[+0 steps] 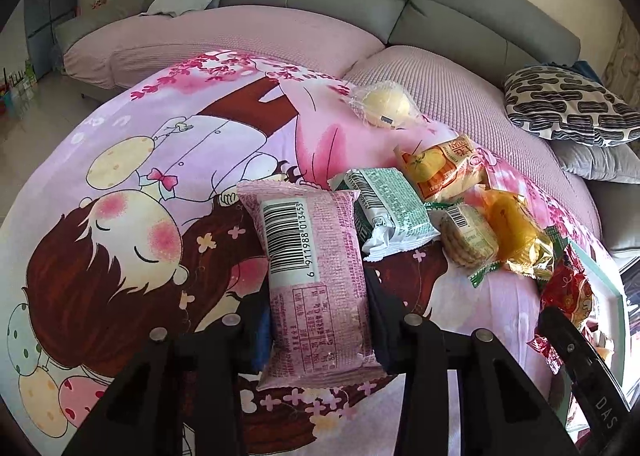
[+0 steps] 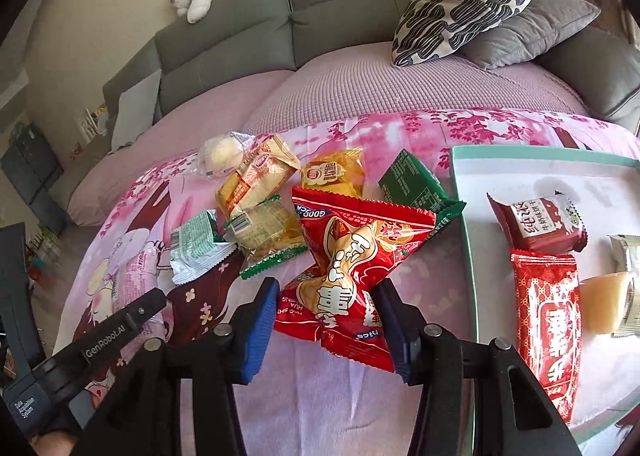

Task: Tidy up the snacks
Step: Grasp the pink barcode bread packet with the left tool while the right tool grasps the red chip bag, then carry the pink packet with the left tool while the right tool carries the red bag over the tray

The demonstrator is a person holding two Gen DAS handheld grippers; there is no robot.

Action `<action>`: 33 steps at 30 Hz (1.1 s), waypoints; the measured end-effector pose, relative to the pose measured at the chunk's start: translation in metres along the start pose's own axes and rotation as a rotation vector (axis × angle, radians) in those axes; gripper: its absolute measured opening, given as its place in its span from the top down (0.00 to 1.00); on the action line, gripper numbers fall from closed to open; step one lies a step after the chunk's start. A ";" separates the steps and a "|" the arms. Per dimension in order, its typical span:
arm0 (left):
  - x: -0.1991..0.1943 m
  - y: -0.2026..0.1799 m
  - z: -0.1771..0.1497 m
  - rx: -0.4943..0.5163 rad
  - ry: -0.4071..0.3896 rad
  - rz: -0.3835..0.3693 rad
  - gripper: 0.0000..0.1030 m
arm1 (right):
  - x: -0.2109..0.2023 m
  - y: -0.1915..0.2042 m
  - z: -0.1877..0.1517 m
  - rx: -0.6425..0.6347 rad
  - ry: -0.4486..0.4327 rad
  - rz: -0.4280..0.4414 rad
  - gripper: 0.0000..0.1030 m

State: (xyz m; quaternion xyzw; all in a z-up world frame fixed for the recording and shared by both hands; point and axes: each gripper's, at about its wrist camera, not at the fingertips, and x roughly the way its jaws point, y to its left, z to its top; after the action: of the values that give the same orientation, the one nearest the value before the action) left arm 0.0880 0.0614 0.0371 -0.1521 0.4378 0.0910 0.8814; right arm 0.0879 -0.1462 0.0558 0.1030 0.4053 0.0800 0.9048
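Left gripper [image 1: 318, 308] clamped on pink snack pack [image 1: 314, 276], over the cartoon cloth [image 1: 120, 184]. Right gripper [image 2: 326, 316] pinches red peanut bag [image 2: 352, 272] just left of the white tray [image 2: 532, 176].

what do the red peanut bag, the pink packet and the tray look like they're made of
Red peanut bag: glossy plastic film, likely; bright glare, sharp crinkles, crimped serrated ends.
Pink packet: thin plastic film with a softer sheen; printed barcode, crimped end, pinched in where the pads press.
Tray: rigid, matte white floor with a teal rim; plastic or coated card, can't tell which.
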 end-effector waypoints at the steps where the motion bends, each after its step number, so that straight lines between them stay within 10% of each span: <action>1: -0.002 0.000 0.001 0.000 -0.007 0.000 0.60 | -0.004 0.000 0.001 -0.002 -0.008 0.003 0.49; 16: -0.031 -0.055 0.008 0.100 -0.086 -0.062 0.60 | -0.038 -0.025 0.014 0.033 -0.090 0.000 0.49; 33: -0.043 -0.204 0.001 0.375 -0.095 -0.310 0.60 | -0.093 -0.148 0.028 0.240 -0.230 -0.256 0.49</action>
State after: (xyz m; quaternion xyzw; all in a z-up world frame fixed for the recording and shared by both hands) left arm 0.1228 -0.1310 0.1101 -0.0466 0.3767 -0.1211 0.9172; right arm 0.0568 -0.3141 0.1030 0.1660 0.3159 -0.0967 0.9291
